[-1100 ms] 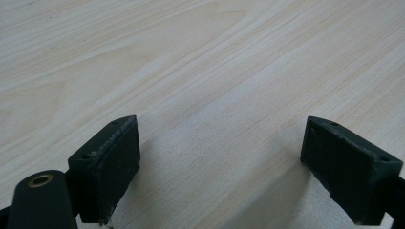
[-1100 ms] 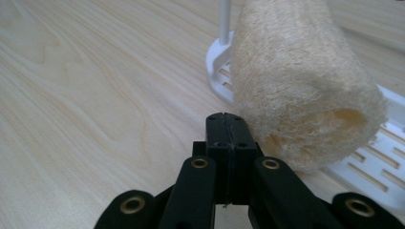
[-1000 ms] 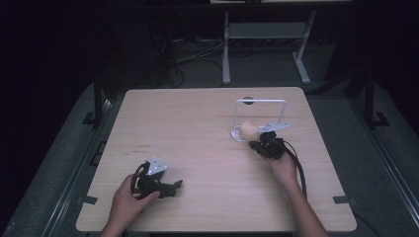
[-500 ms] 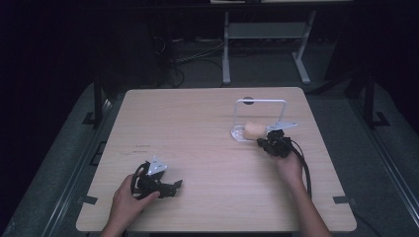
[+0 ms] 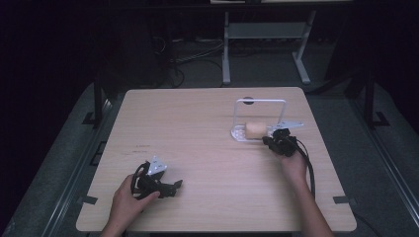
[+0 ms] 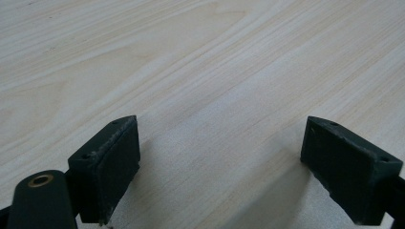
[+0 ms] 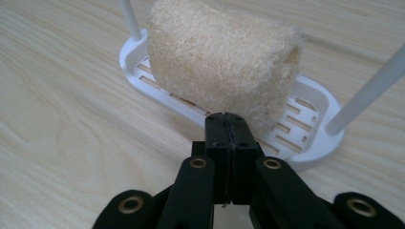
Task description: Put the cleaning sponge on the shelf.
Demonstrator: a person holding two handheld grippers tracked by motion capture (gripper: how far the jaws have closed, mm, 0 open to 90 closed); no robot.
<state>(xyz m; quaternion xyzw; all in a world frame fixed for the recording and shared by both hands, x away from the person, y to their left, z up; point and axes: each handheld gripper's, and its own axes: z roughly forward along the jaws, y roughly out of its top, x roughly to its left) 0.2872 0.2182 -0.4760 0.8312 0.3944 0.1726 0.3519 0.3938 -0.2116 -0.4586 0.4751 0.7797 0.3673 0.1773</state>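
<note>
The wooden table (image 5: 207,148) carries a white rack (image 5: 257,118) on its right half, and everything is placed from that rack. A beige sponge (image 5: 255,130) sits on the rack's slotted base, between the two white posts. The right gripper (image 5: 276,142) lies just beside the rack, on the person's side and slightly to the right, so the sponge is straight ahead of its tips. The left gripper (image 5: 165,185) rests well apart from the rack, near the table's front left; the right hand is clearly nearer.

The right gripper view shows what the high view cannot: the jaws of the right gripper (image 7: 228,125) are pressed fully together with nothing between them, their tips just in front of the sponge (image 7: 224,57), whose long axis runs across them. Whether they touch it, I cannot tell. The left gripper (image 6: 219,157) stands wide apart over bare wood, holding nothing.
</note>
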